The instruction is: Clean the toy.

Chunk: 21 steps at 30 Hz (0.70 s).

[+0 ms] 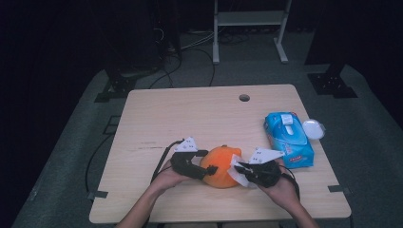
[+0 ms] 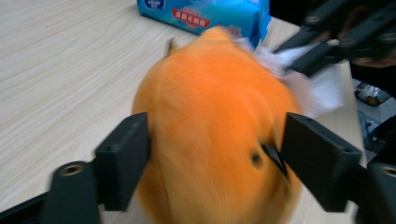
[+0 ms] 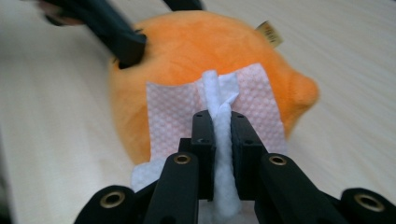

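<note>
Each hand-held gripper is black. The left hand-held gripper [image 1: 209,169] carries a grey three-cornered plate [image 1: 187,145] on top, and a black cable [image 1: 164,156] loops from its rear. The right hand-held gripper [image 1: 237,167] bears a like plate [image 1: 263,155], with a thin black cable [image 1: 292,178] at its back. In the gripper views the jaws are flat, blocky black pads on angular black links; brass-coloured round fittings [image 3: 181,159] sit at the link joints, and small screw holes dot the pad fronts. The left gripper view shows a similar brass-ringed fitting [image 2: 71,169]. The forearms [image 1: 142,206] are bare, with no sleeves showing.
</note>
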Tool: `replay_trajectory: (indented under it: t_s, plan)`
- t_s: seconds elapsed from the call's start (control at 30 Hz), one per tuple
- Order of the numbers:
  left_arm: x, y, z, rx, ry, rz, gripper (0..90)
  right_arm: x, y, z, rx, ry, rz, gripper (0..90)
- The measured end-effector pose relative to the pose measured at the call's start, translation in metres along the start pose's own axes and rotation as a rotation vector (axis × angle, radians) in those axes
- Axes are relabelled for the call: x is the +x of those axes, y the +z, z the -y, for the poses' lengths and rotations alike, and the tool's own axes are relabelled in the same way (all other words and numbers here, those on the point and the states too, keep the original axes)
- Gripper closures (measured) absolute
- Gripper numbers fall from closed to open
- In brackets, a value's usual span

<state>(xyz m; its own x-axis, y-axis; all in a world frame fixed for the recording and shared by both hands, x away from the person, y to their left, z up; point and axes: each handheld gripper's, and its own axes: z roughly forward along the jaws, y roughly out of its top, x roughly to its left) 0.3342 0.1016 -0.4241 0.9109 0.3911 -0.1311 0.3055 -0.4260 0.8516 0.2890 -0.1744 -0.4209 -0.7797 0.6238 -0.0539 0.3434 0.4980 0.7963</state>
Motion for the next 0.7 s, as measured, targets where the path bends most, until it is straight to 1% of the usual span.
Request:
replay_trajectory:
  t_s: [0.03,0.07,0.1,0.13,0.2,0.23,0.27,0.3,0.33,0.37,0.4,0.43,0.5,0.53,0.57,0.6,0.7]
  plan:
    - [-0.001,-0.001,-0.001,-0.002,0.011,0.002,22.3,-0.003,0.000,0.000,0.003,0.003,0.024,81.2]
    - [-0.002,-0.001,-0.001,-0.001,0.022,0.014,23.4,-0.007,0.000,0.001,0.002,0.013,0.025,81.2]
    - [-0.002,0.000,0.000,0.002,0.030,0.014,27.2,-0.012,0.000,0.004,0.000,0.047,0.021,81.1]
    - [-0.002,0.001,0.001,0.007,0.039,0.011,29.9,-0.014,0.000,0.005,0.002,0.056,0.021,81.1]
    - [-0.002,0.003,0.003,0.015,0.042,0.000,34.6,-0.016,0.000,0.005,-0.003,0.068,0.020,81.2]
    - [-0.001,0.004,0.004,0.010,0.034,-0.012,37.4,-0.014,-0.002,0.004,-0.015,0.063,0.030,81.5]
    - [0.000,0.004,0.004,0.007,0.026,-0.017,39.6,-0.010,-0.005,0.002,-0.033,0.040,0.038,81.5]
    - [0.000,0.004,0.004,-0.003,0.015,-0.022,41.3,-0.005,-0.008,-0.002,-0.047,0.019,0.028,81.5]
    - [0.001,0.004,0.004,-0.006,0.008,-0.026,41.8,0.003,-0.010,-0.006,-0.070,-0.002,0.005,81.5]
    - [0.000,0.006,0.003,-0.009,0.001,-0.027,41.9,0.008,-0.010,-0.009,-0.076,-0.012,-0.004,81.5]
    - [0.000,0.006,0.003,-0.009,0.003,-0.030,41.8,0.016,-0.008,-0.013,-0.075,-0.045,-0.019,81.4]
    - [-0.001,0.006,0.003,-0.007,0.008,-0.035,41.8,0.020,-0.006,-0.015,-0.068,-0.063,-0.022,81.4]
    - [-0.001,0.006,0.003,-0.001,0.013,-0.039,41.7,0.028,0.002,-0.015,-0.034,-0.106,-0.007,81.3]
    - [-0.001,0.006,0.004,0.000,0.012,-0.039,41.6,0.027,0.004,-0.013,-0.023,-0.106,-0.007,81.4]
    - [0.000,0.006,0.005,-0.003,0.007,-0.037,41.5,0.024,0.005,-0.012,-0.025,-0.093,-0.014,81.4]
    - [0.001,0.006,0.005,-0.008,-0.009,-0.034,41.2,0.020,0.004,-0.010,-0.024,-0.085,-0.011,81.5]
    - [0.003,0.006,0.006,-0.009,-0.024,-0.031,38.3,0.008,-0.001,-0.004,-0.018,-0.053,0.017,81.4]
